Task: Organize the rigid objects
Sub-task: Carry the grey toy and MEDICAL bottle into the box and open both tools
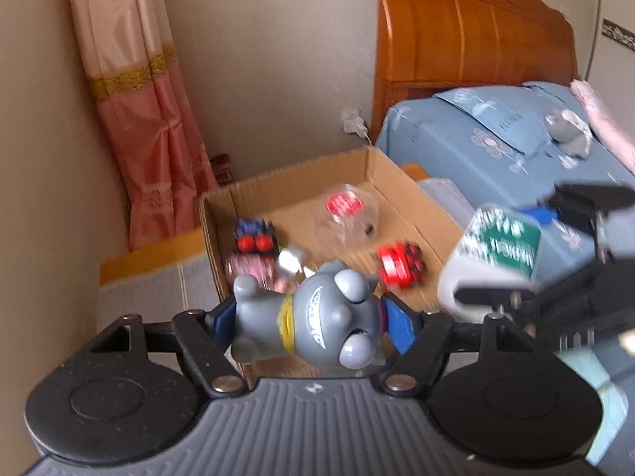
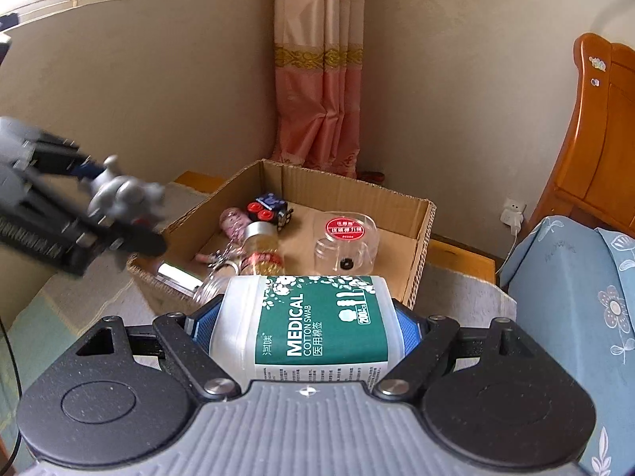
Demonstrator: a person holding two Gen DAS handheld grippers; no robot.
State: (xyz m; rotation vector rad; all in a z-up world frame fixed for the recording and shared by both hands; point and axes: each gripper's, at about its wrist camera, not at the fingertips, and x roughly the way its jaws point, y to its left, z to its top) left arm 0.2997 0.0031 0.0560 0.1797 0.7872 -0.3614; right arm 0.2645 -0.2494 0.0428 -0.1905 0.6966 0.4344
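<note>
My left gripper (image 1: 313, 319) is shut on a grey toy figure (image 1: 317, 317), held in the air just before the near edge of an open cardboard box (image 1: 369, 170). My right gripper (image 2: 305, 327) is shut on a white cotton swab jar with a green label (image 2: 313, 325), also held before the box (image 2: 420, 238). Each gripper shows in the other's view: the jar at right (image 1: 500, 246), the grey figure at left (image 2: 123, 194). The box holds a clear tub with a red lid (image 2: 345, 246), a blue and red toy (image 2: 270, 208), a pink item (image 2: 232, 222) and a glass jar (image 2: 262, 250).
The box stands on a low covered surface (image 2: 456, 289) in a room corner. A bed with a blue sheet (image 1: 476, 150) and wooden headboard (image 1: 468, 27) is at the right. A pink curtain (image 2: 317, 79) hangs behind. A wall socket (image 2: 512, 214) sits beside the bed.
</note>
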